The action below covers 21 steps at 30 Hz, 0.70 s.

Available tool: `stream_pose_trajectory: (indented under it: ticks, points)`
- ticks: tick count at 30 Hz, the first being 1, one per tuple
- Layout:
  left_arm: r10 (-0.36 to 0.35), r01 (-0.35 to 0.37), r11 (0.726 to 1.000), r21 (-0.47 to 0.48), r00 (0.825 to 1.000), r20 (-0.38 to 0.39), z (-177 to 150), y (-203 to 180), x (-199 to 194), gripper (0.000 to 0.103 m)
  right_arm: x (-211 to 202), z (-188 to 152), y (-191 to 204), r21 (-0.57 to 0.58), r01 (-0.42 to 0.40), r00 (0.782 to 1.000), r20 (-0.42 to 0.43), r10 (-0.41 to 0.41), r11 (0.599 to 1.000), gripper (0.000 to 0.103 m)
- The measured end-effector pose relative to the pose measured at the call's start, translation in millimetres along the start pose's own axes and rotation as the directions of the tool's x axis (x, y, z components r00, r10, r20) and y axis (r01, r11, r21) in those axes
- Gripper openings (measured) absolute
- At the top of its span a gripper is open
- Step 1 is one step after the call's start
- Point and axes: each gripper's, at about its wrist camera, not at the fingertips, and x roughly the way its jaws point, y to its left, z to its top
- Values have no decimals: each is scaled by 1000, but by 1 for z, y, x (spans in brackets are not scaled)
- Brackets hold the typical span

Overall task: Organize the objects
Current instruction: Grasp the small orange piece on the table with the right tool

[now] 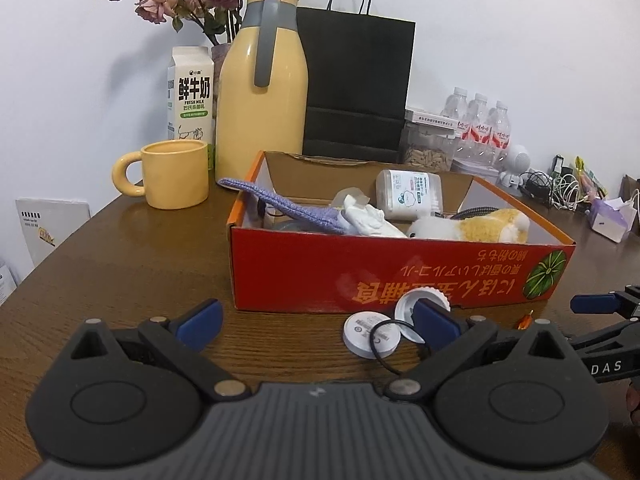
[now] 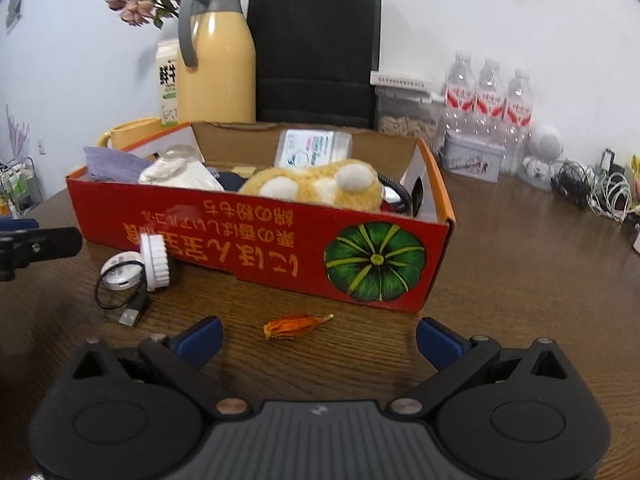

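A red cardboard box [image 1: 400,276] [image 2: 256,240] stands on the brown table. It holds a yellow plush toy [image 1: 472,224] [image 2: 320,184], a purple knitted piece [image 1: 288,204], white tissue [image 1: 368,216] and a white plastic container [image 1: 410,194]. In front of the box lie two white round devices [image 1: 370,332] [image 2: 154,256] with a black USB cable [image 2: 128,304], and a dried orange flower [image 2: 296,326]. My left gripper [image 1: 316,320] is open and empty, just before the white devices. My right gripper [image 2: 320,336] is open and empty, just before the orange flower.
A yellow mug [image 1: 172,174], a milk carton [image 1: 190,92], a yellow thermos jug [image 1: 262,88] and a black paper bag [image 1: 356,80] stand behind the box. Water bottles [image 2: 488,96], a tin [image 2: 472,158] and tangled cables [image 2: 600,192] are at the right.
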Motion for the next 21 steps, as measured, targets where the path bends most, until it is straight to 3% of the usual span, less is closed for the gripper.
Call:
stream_pose_trajectory:
  ticks: [16, 19, 21]
  points:
    - [-15, 15, 1000, 0, 1000, -1, -1, -1, -2, 103, 18, 11, -6, -32, -103, 994, -28, 102, 994, 69]
    - [-16, 16, 1000, -1, 1000, -8, -1, 0, -1, 103, 16, 11, -5, -46, -123, 992, -21, 123, 991, 57]
    - [-15, 15, 1000, -3, 1000, -13, -1, 0, 0, 103, 14, 11, -4, -57, -138, 990, -14, 137, 989, 38]
